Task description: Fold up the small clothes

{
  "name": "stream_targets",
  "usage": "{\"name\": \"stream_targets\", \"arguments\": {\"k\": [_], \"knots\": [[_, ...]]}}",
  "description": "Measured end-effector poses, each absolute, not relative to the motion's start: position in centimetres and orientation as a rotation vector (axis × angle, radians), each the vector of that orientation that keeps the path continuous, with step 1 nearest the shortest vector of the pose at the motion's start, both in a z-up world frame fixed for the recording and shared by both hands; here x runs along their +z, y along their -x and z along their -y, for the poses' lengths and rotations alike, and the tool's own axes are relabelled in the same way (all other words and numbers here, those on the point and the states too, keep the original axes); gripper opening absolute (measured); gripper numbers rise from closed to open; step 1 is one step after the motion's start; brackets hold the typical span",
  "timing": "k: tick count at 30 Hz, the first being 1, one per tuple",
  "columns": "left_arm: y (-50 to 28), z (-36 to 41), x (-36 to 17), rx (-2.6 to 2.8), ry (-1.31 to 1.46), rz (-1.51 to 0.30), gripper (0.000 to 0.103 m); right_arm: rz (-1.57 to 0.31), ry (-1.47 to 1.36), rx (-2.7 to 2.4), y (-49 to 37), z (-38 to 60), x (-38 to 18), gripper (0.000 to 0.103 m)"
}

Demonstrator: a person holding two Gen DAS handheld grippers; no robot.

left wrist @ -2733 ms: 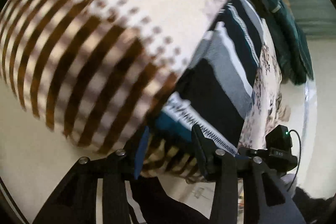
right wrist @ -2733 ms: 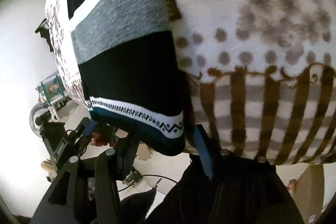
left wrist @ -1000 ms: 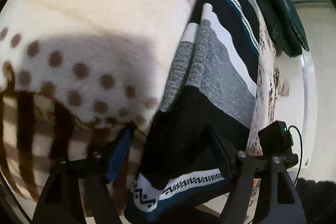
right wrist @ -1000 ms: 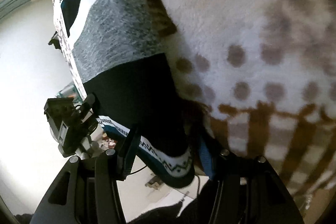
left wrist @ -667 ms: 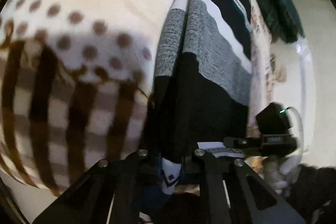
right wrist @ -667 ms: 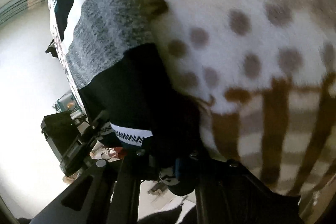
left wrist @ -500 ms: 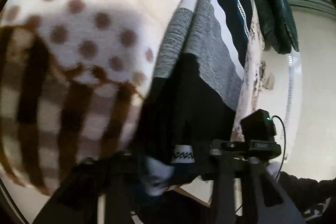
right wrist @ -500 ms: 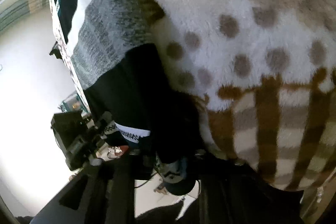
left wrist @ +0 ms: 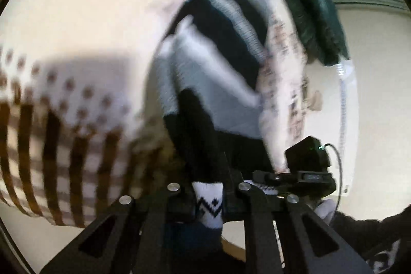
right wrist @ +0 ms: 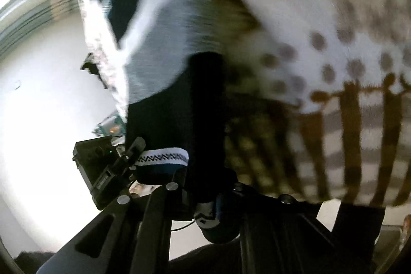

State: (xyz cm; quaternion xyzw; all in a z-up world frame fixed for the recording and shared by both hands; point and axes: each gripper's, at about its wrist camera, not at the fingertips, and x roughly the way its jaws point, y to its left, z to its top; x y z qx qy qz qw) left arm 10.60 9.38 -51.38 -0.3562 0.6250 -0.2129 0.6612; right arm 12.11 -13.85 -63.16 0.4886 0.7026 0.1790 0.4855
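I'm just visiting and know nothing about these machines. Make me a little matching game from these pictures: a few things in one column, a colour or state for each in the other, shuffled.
Things:
1. left claw
2. striped garment
3. fleece blanket
4. dark green garment

Descriptions:
A. cream with brown dots and stripes
B. at the far end, untouched
C. shut on a patterned hem
D. black, grey and white bands

Pairs: 1-C, 2-D, 3-A, 4-B

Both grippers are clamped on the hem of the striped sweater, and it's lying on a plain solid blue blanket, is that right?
Not quite. Both the left gripper and right gripper are shut on the sweater hem, but the blanket is cream with brown dots and stripes, as the right wrist view shows.
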Motion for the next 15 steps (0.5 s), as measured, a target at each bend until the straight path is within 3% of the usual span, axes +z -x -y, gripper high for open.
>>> {"name": "stream_targets", "arguments": {"k": [9,15], "knots": [[-25.7,-7.2,-44.6,-0.591,0.853,-1.181,0.010,-1.437,-1.282,0.469,-24.9,16.3,-54.0,0.010],[-39.7,-6.6,-46.5,-0.584,0.847,-1.088,0.010,-1.305,-1.251,0.407,-39.3,18.5,-52.8,0.010]]}}
